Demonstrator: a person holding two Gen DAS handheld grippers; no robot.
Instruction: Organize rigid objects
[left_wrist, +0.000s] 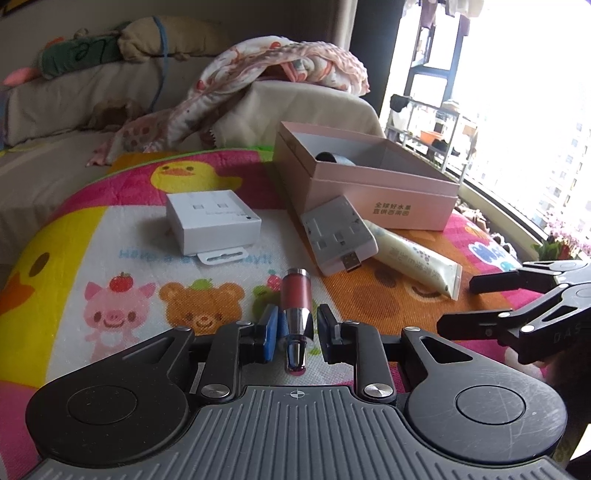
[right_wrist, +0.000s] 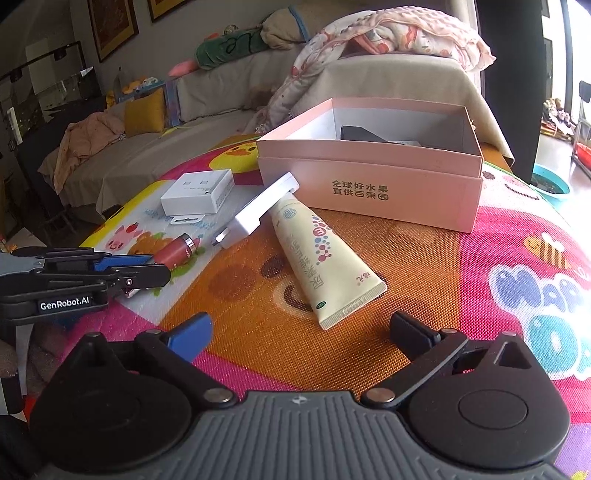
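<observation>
Where the cartoon play mat (left_wrist: 110, 229) covers the surface, the following items lie. Item one: a lipstick (left_wrist: 295, 306), pink body with silver ends, lying on the mat near its front edge; the left gripper (left_wrist: 295, 325) has its two fingers closed against the silver section, one blue pad (left_wrist: 271, 325) on each side. Item two: a small white box (left_wrist: 212, 221) with a hang tab, flat on the mat, well apart from the lipstick toward the back. Item three: a white adapter (left_wrist: 338, 236) with a metal plug end, its far end propped against the pink box. Item four: a pale yellow tube (right_wrist: 325, 258), lying flat with its cap end tucked under the adapter and its crimped end toward the right gripper (right_wrist: 301, 332). Item five: a pink box (right_wrist: 369, 177), open at the top, printed characters on its side, a dark object partly visible inside. The right gripper hovers just before the tube's crimped end, fingers spread wide and holding nothing. A sofa (left_wrist: 55, 110) with a crumpled blanket (left_wrist: 277, 66) stands behind the mat.
</observation>
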